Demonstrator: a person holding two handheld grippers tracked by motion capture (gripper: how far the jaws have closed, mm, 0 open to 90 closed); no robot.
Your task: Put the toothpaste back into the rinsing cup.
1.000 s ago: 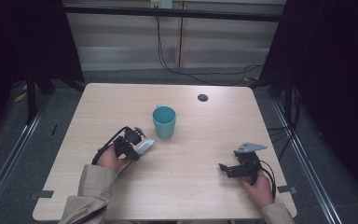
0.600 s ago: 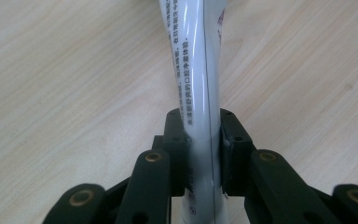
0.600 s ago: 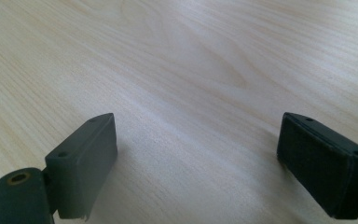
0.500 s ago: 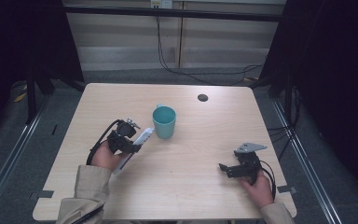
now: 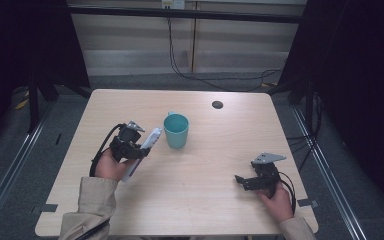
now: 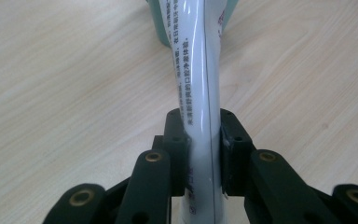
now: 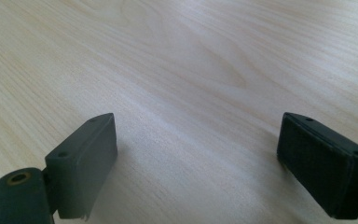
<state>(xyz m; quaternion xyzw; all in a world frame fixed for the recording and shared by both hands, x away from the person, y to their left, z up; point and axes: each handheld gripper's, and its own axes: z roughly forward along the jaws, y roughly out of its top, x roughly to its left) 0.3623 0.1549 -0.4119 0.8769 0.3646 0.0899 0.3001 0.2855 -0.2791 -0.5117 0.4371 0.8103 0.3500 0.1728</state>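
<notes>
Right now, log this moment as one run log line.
left gripper: shut on white tube, above table | tube tip toward teal cup | right gripper: jaws open, nothing between, low over table

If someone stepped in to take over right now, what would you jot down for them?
Left tool: shut on the white tube, held above the table, its far end pointing at the teal cup.
Right tool: open, holding nothing, low over bare wood at the table's right.
Done: tube picked up.
Left, most likely: put the tube into the cup, which stands upright near the table's middle, and let go.
</notes>
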